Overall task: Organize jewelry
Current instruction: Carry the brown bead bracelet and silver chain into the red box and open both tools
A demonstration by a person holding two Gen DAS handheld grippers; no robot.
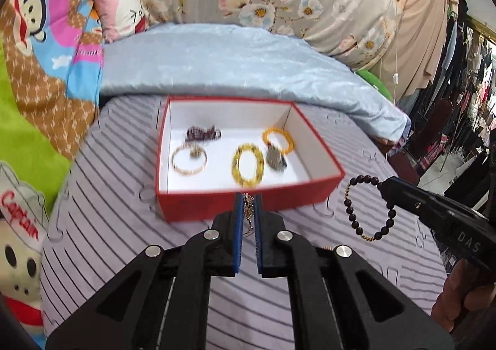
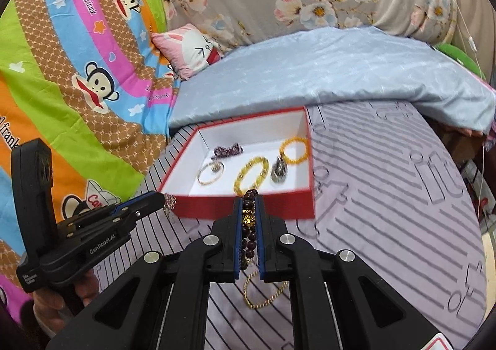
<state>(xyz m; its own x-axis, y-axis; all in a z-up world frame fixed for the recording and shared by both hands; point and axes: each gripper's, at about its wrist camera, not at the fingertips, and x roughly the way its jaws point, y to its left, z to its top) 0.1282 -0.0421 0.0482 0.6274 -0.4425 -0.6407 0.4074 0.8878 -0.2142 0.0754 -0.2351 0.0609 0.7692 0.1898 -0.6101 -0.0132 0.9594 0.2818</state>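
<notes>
A red box with a white inside lies on the striped mat. In it are a thin gold bangle, a yellow bead bracelet, an orange bead bracelet, a purple bead piece and a dark grey piece. My left gripper hovers before the box's front wall, shut on a thin gold chain. My right gripper is shut on a dark bead bracelet with a gold charm. The bracelet dangles from the right gripper to the right of the box.
Another gold chain lies on the striped mat under my right gripper. A folded light blue quilt lies behind the box. Cartoon bedding, a pink pillow and a plush toy sit on the left. Clothes hang at the far right.
</notes>
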